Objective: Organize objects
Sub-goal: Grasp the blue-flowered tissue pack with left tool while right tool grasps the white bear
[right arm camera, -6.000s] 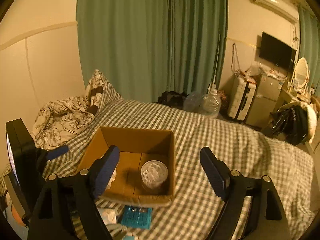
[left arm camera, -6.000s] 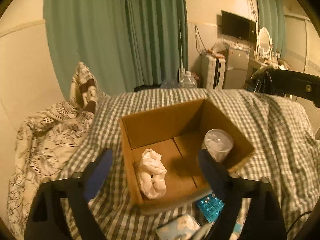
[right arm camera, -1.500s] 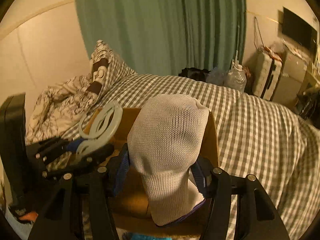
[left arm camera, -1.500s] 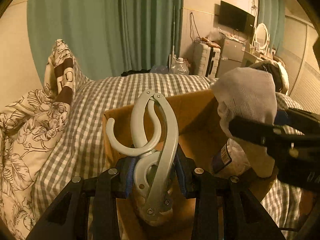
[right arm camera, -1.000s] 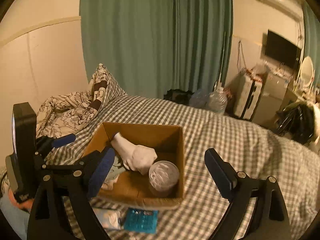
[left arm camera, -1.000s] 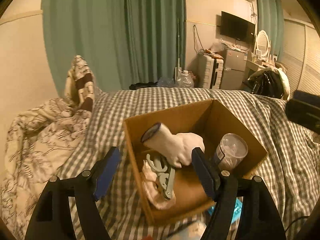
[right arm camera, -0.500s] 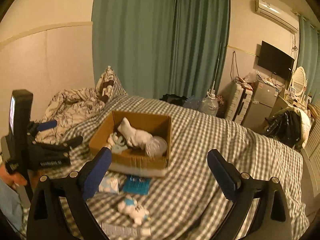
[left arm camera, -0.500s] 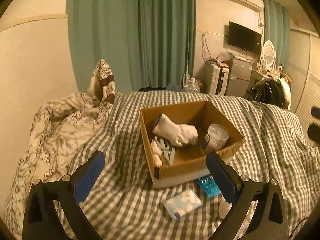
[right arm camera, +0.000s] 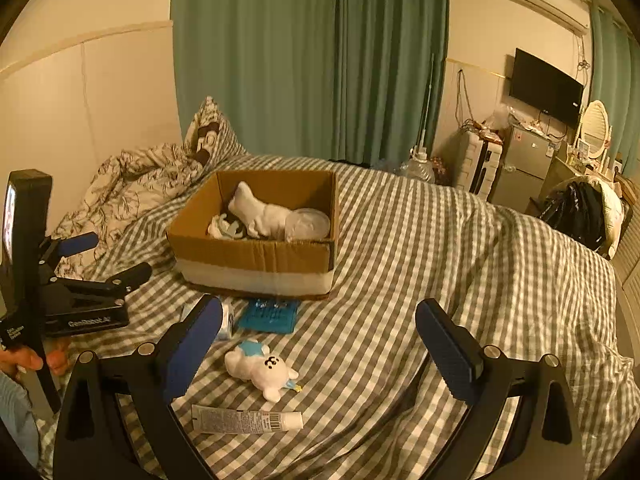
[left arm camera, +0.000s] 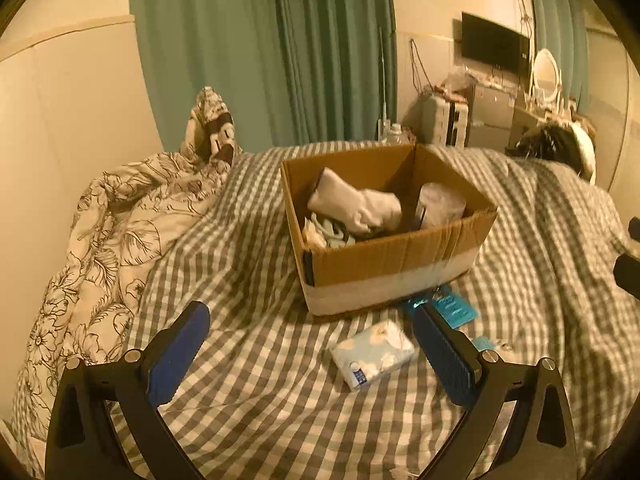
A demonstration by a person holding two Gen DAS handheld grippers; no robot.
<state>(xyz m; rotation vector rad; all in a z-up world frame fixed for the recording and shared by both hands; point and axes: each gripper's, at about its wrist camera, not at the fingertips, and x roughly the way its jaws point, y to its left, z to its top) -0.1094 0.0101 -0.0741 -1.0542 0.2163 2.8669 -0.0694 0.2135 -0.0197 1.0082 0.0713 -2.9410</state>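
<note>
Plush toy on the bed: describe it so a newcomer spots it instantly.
Start at the cardboard box on the checked bedspread and look nearer the camera, past the blue blister pack. The plush toy lies just beyond the white tube. It is the only soft item there: white, with a drawn face and a blue patch.

Plush toy (right arm camera: 261, 369) and tube (right arm camera: 246, 419) before filled cardboard box (right arm camera: 256, 258).

Checked bed (right arm camera: 440, 260), cardboard box (right arm camera: 256, 256), toy (right arm camera: 260, 368)
</note>
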